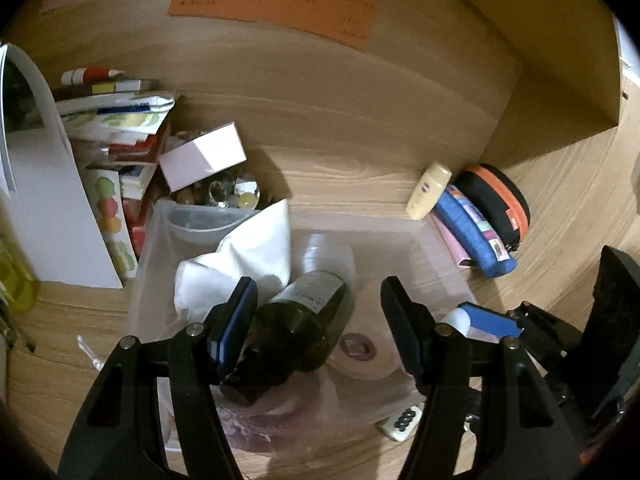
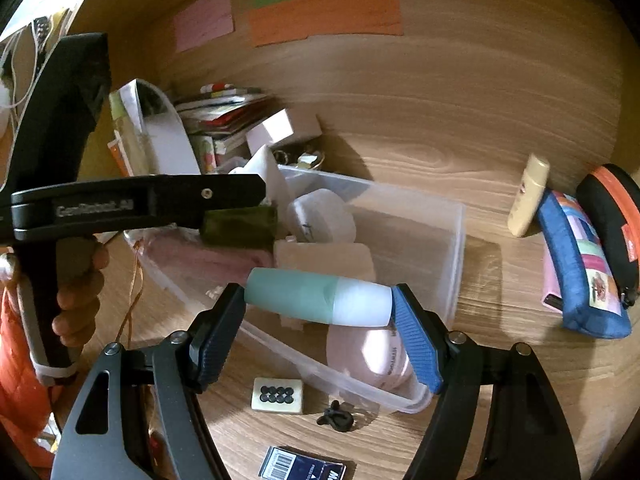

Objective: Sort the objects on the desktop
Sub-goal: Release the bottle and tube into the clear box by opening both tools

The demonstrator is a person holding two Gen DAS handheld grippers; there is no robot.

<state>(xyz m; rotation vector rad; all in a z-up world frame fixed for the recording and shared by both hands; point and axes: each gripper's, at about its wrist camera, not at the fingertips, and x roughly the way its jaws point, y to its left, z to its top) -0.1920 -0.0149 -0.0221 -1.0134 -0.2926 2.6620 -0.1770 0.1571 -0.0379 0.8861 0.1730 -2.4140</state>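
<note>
A clear plastic bin [image 2: 448, 240] sits on the wooden desk and also shows in the left wrist view [image 1: 404, 228]. My left gripper [image 1: 320, 312] is open above it, its jaws wide around a dark green glass bottle [image 1: 296, 328] that lies in the bin beside a roll of tape [image 1: 368, 344] and a white pouch [image 1: 240, 256]. My right gripper [image 2: 318, 300] is shut on a teal and white tube [image 2: 316, 298], held sideways over the bin's near edge. The left gripper shows in the right wrist view [image 2: 240, 200] over the bottle [image 2: 240, 226].
A mahjong tile [image 2: 277, 395], a black clip [image 2: 336, 418] and a dark card pack [image 2: 302, 466] lie in front of the bin. A cream bottle [image 2: 528, 196], a blue pencil case [image 2: 580, 272] and an orange-black case [image 2: 616, 216] lie right. Books and a pink box [image 1: 202, 156] stand left.
</note>
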